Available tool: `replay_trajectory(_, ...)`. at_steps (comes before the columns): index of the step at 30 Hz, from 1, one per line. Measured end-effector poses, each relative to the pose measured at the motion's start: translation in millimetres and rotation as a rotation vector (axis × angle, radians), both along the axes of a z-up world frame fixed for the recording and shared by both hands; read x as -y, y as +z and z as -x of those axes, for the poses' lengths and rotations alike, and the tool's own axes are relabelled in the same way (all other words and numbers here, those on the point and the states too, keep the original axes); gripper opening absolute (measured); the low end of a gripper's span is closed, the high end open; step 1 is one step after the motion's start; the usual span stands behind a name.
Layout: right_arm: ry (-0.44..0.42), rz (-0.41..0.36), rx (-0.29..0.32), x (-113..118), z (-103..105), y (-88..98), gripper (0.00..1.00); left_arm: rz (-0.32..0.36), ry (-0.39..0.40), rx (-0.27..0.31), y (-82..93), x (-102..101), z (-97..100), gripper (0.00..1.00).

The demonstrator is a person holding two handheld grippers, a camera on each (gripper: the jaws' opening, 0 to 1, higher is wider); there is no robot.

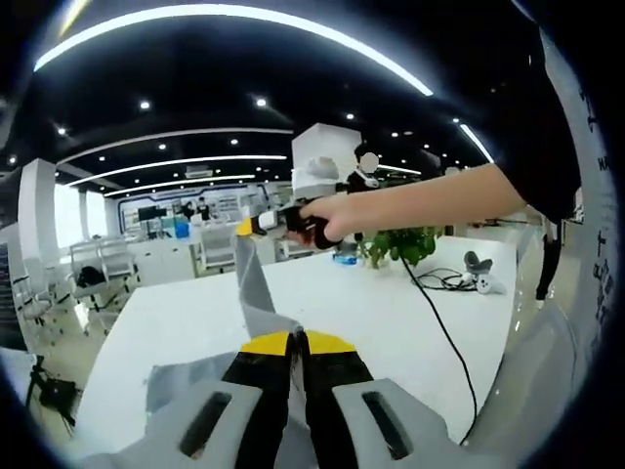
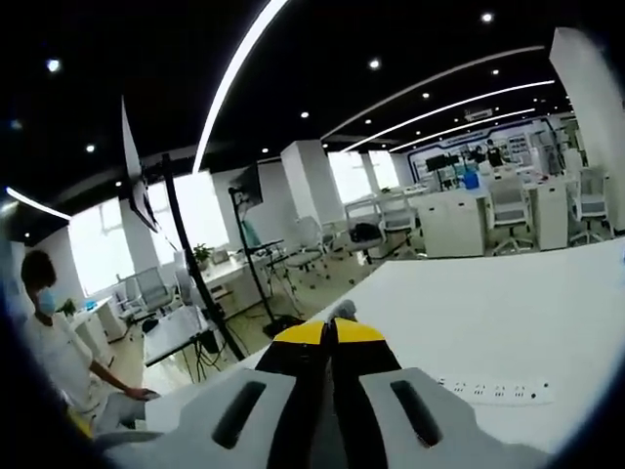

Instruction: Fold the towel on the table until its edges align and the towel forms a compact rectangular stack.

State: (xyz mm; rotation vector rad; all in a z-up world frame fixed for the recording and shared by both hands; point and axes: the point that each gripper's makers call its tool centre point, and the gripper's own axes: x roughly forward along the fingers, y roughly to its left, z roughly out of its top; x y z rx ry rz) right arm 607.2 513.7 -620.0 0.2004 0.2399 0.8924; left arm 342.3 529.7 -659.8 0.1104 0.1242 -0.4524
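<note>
A grey towel [image 1: 256, 293] is lifted off the white table [image 1: 381, 313] and stretched taut as a narrow strip between both grippers. My left gripper [image 1: 296, 337] is shut on its near end, the yellow tips pressed together over the cloth. More towel [image 1: 181, 381] hangs down at the lower left. The right gripper [image 1: 256, 225], held by a person's hand [image 1: 322, 217], pinches the far upper corner. In the right gripper view my right gripper [image 2: 332, 330] is shut, with a small grey bit of towel [image 2: 344, 311] at its tips.
A potted plant [image 1: 400, 244], a black cable [image 1: 444, 337] and a small grey device [image 1: 483, 274] lie on the far right of the table. A white power strip [image 2: 493, 391] lies on the table. A person [image 2: 54, 352] sits beside a monitor stand [image 2: 195, 274].
</note>
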Motion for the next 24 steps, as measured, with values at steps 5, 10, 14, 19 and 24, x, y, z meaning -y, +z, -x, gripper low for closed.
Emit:
replay_trajectory(5,0.013,0.018,-0.013,-8.4,-0.5,-8.9,0.00,0.003,0.028,-0.017,-8.9,-12.5,2.3,0.03)
replay_trajectory(10,0.025,0.019,-0.029,-18.8,0.6,-15.8,0.00,0.027,0.067,-0.042,-18.2,-27.7,8.3,0.03)
replay_trajectory(14,0.050,0.022,-0.035,-32.0,2.9,-19.7,0.00,0.035,0.087,-0.054,-22.9,-35.6,9.5,0.03)
replay_trajectory(19,0.063,0.020,-0.029,-45.8,1.7,-22.4,0.00,0.045,0.117,-0.061,-26.4,-47.3,9.8,0.03)
replay_trajectory(24,0.072,0.021,-0.033,-55.0,-3.0,-27.1,0.00,0.048,0.133,-0.068,-29.4,-55.6,10.4,0.03)
